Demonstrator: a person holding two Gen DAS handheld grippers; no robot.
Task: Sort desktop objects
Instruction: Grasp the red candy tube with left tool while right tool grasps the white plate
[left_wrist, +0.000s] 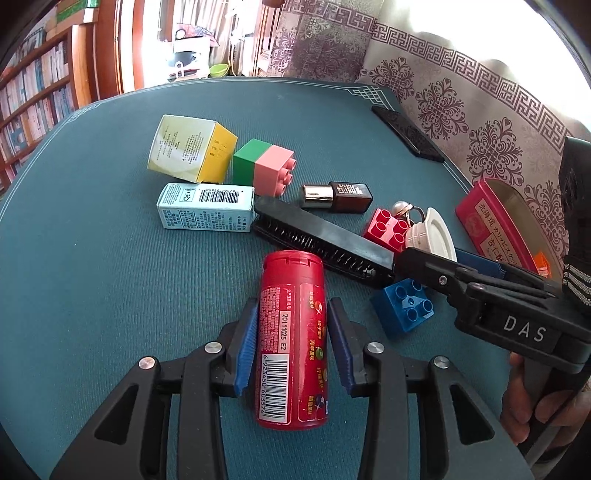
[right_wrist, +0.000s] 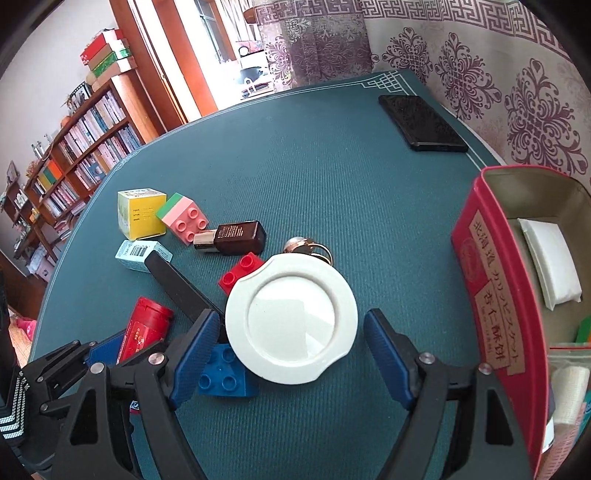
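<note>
Red candy tube (left_wrist: 291, 339) is showing "2011025 E2" and barcode digits "6 923450 60357…", last digit cut off; its Chinese print is too small to read. Right gripper (left_wrist: 524, 328) body is reading "DAS" in white. Red tin (right_wrist: 495, 295) is carrying "北海道", katakana, and "杏仁酥饼" on a cream strip. Brown bottle (right_wrist: 236, 236) is showing "ESTÉE LAUDER", fine print illegible. Pale blue carton (left_wrist: 207, 208) is showing a barcode, digits blurred
</note>
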